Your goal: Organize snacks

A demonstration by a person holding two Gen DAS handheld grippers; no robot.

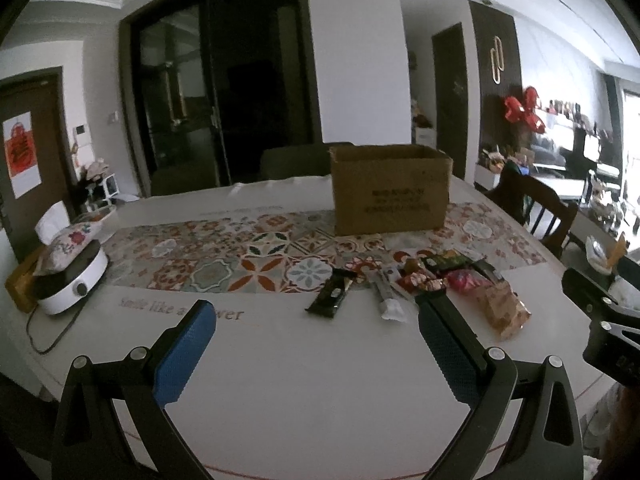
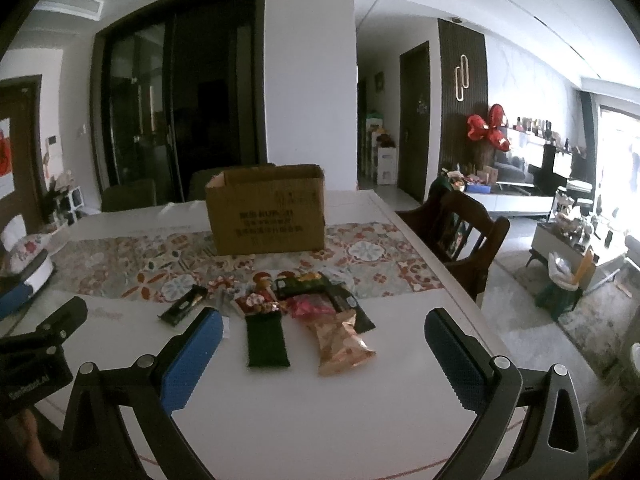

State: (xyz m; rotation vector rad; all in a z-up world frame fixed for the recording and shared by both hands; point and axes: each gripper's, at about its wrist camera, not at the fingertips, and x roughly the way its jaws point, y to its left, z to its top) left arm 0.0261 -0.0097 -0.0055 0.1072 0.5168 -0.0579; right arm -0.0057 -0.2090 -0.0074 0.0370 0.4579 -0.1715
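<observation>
1. While both tongs hang level above the white table (image 1: 304,380), neither grips anything: the left gripper (image 1: 316,340) is released, its blue pads (image 1: 182,354) spread wide with bare tabletop between them, and the right gripper (image 2: 324,344) is likewise spread.
2. Seen from the left wrist, the right gripper's black body shows at the right edge, near but apart from the left one.
3. Just ahead of the right gripper, between its fingers, lie a dark green pouch (image 2: 266,340) and a gold bag (image 2: 342,340), side by side, flat on the table.
4. Beyond them the snacks (image 2: 288,296) are heaped in a loose pile; a black bar (image 2: 184,304) lies apart, ahead of the right gripper's left finger.
5. For the left gripper the same pile sits ahead and right, the black bar (image 1: 332,294) and a white stick pack (image 1: 388,300) nearest its gap.
6. Farther ahead the open box (image 2: 268,210) stands upright on the patterned runner (image 2: 132,264), well apart from the snacks.
7. Left of the left gripper, a white cooker (image 1: 72,280) sits by the table's left edge.
8. Right of the right gripper the table edge runs close, with a wooden chair (image 2: 460,232) beside it.
</observation>
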